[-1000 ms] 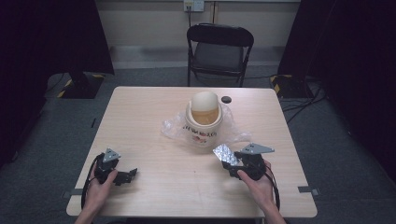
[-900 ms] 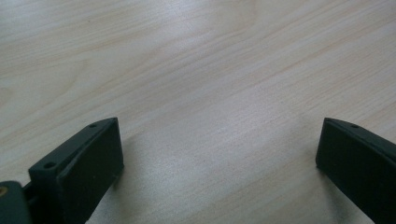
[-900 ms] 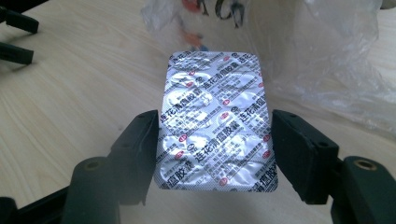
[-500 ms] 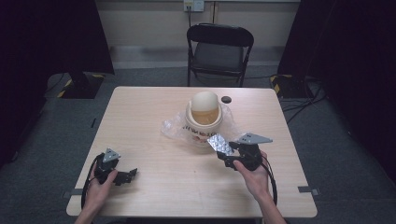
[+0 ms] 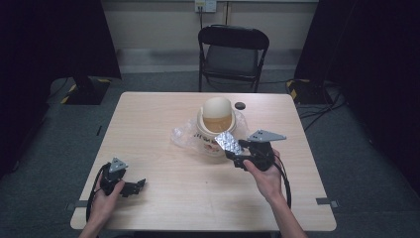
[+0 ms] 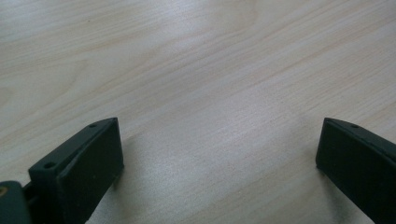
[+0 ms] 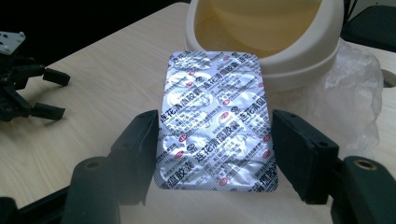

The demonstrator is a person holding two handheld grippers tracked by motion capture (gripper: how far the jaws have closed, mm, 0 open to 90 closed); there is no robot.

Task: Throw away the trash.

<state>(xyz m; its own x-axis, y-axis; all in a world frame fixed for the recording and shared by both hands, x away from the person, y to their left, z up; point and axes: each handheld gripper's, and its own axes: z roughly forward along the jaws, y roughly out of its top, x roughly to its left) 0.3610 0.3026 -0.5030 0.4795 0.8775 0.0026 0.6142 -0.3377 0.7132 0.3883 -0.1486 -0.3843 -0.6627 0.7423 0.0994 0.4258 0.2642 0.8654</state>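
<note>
The right gripper [image 5: 236,154] was found raised over the tabletop [image 5: 163,124] just in front of a cream tub [image 5: 217,124], its jaws clamped on the long edges of a foil blister pack [image 7: 217,119]. In the right gripper view the pack stood between the two black jaws, printed foil side toward the camera, touching both inner faces. The high view placed the pack [image 5: 228,143] at the near side of the tub, overlapping its front wall as seen from above (actual contact with the tub could not be determined).

The tub sat near the tabletop's centre on a crumpled clear plastic bag [image 5: 182,136], its domed lid tipped back and the yellowish inside exposed. A small dark round object [image 5: 240,105] lay on the tabletop behind the tub; its nature could not be determined.

The left gripper [image 5: 136,186] rested at the near left corner, well apart from the tub. Its jaws were spread wide over bare wood, nothing between them, as the left gripper view confirmed
</note>
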